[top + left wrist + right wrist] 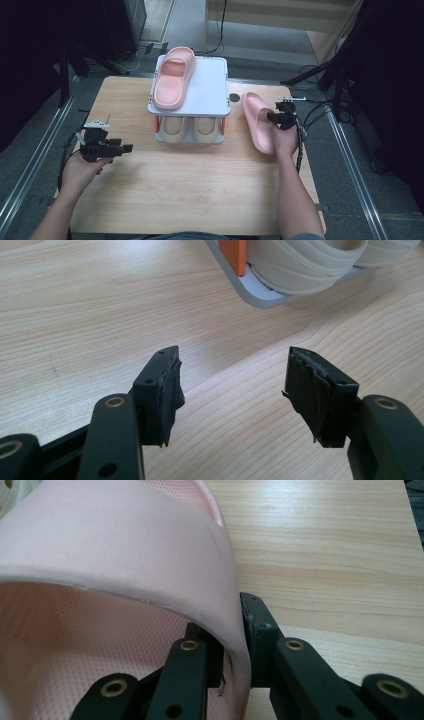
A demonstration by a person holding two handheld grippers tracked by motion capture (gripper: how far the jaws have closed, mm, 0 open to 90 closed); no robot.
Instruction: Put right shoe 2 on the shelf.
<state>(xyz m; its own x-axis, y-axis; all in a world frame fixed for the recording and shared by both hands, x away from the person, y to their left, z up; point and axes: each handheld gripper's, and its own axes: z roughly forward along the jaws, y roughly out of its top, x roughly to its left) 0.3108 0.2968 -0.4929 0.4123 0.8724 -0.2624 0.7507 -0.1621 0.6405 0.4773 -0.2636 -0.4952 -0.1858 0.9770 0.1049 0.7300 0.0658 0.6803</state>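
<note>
I note my right gripper point(232, 645) clamped on the pink slipper's point(257, 120) strap, its length pointing away beside the rack point(220, 85), left gripper point(235, 390) open, idle

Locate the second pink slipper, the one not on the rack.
High view: the pink slipper lies on the table's right side, just right of the shoe rack, its strap clamped by the right gripper.

Left tongs point(232, 390) gape above table point(100, 315) near beige slippers point(300, 265).
</note>
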